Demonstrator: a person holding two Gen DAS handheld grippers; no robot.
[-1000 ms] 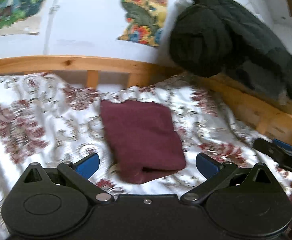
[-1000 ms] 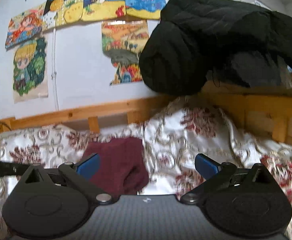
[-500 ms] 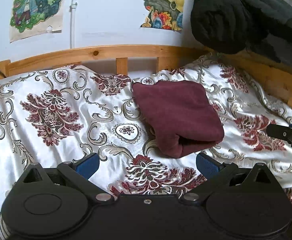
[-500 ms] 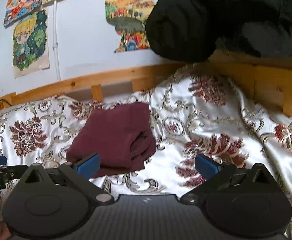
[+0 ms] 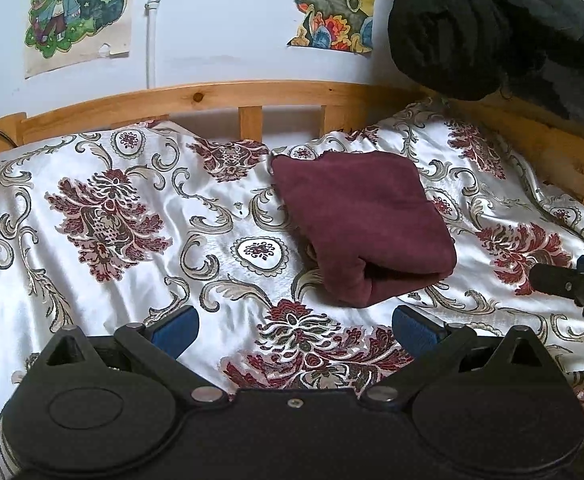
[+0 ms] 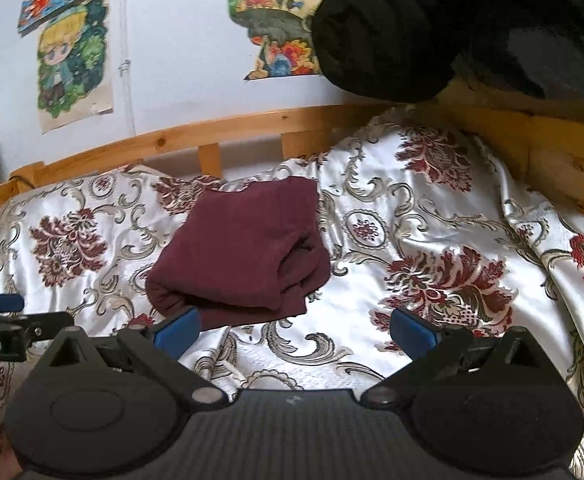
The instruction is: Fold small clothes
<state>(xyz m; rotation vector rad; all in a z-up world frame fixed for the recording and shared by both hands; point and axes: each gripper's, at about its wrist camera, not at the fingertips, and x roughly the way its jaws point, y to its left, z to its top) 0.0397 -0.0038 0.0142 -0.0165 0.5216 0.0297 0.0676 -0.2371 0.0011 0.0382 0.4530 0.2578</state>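
A maroon garment (image 5: 360, 224) lies folded into a thick rectangle on the floral bedspread (image 5: 132, 216); it also shows in the right wrist view (image 6: 244, 252). My left gripper (image 5: 294, 328) is open and empty, held back from the garment's near edge. My right gripper (image 6: 294, 328) is open and empty, its left pad close to the garment's near edge. The right gripper's tip shows at the right edge of the left wrist view (image 5: 576, 280). The left gripper's tip shows at the left edge of the right wrist view (image 6: 8, 320).
A wooden bed rail (image 5: 212, 100) runs along the back and the right side (image 6: 532, 152). A black padded jacket (image 5: 492, 28) hangs over the rail at the back right. Cartoon posters (image 5: 76, 12) hang on the white wall.
Both grippers have pulled back and away from the folded garment, so more bedspread shows in front of it. The garment has stayed in place. Both grippers stay open.
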